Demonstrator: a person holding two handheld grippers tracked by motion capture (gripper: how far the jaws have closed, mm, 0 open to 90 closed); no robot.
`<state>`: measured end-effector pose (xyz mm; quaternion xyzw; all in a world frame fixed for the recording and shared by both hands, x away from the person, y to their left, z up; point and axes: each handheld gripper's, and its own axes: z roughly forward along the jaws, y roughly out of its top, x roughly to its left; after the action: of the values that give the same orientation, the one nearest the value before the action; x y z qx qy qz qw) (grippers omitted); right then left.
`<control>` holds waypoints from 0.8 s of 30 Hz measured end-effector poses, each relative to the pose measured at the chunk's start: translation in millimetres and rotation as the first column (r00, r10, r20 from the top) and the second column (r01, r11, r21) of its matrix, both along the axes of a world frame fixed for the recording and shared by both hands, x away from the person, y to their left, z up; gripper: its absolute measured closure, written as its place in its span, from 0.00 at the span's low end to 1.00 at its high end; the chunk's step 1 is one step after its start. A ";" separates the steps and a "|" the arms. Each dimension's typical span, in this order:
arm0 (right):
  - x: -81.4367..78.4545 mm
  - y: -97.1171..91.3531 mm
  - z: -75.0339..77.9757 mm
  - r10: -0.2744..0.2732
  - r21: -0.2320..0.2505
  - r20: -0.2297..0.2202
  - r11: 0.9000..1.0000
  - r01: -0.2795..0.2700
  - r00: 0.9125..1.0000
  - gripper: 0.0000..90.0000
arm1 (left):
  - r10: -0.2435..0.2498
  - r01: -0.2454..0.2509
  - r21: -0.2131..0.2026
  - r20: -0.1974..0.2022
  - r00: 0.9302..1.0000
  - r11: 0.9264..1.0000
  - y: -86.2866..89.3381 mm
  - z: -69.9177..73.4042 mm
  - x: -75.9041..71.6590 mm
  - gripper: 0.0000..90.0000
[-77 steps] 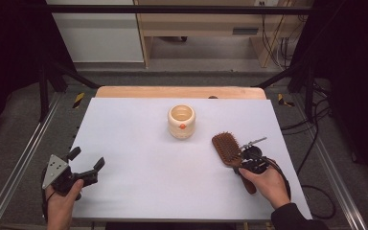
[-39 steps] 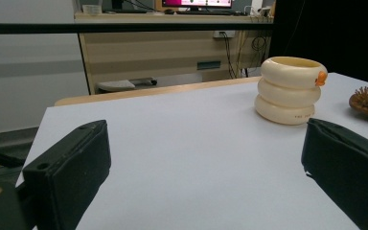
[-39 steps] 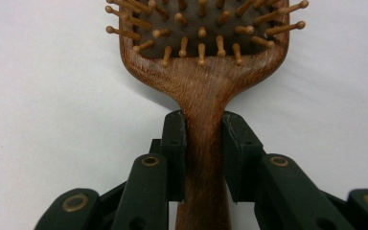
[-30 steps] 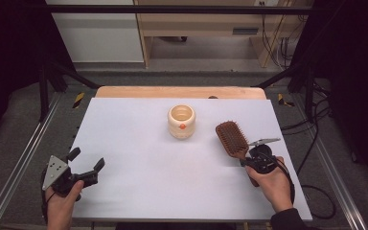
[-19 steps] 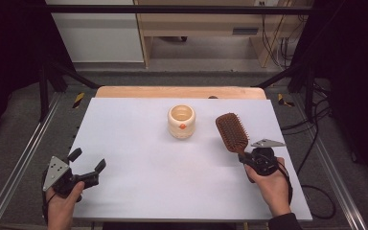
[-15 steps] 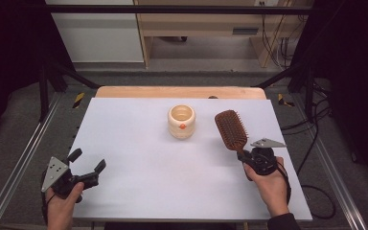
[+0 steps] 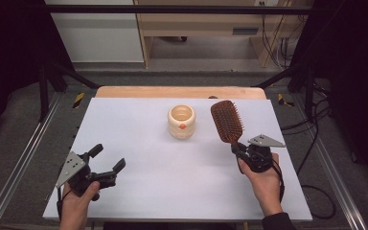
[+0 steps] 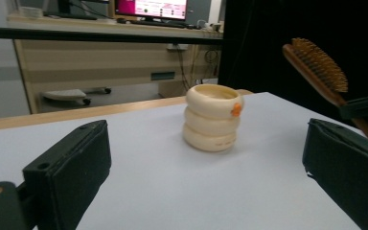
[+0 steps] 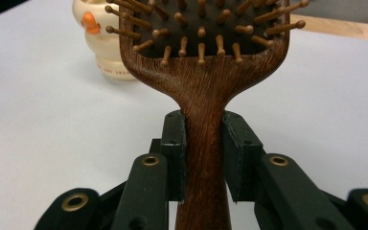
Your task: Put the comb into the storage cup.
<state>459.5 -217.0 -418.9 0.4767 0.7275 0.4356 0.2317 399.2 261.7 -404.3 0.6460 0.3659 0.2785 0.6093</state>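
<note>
Hairbrush lifted by its handle over the desk

Our right hand-held gripper is clamped on the stiff wooden neck, brush head beside the cream cup; we judge it light but top-heavy, best gripped near the head. Left hand-held gripper stands apart, empty.

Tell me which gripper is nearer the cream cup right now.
Right. The right gripper, shut on the hairbrush handle, sits just right of the cream cup. The left gripper, open, is far off at the table's near-left.
</note>
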 end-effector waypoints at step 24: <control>-5.7 27.3 18.5 0.044 0.096 0.107 0.994 -0.054 0.993 0.81 | -0.160 0.157 -0.070 -0.027 0.987 0.985 -127.0 53.9 55.6 0.05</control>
<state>453.8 -189.7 -400.4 0.4461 0.7034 0.5009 0.2351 454.9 134.6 -350.4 0.6565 0.3323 0.2063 0.6450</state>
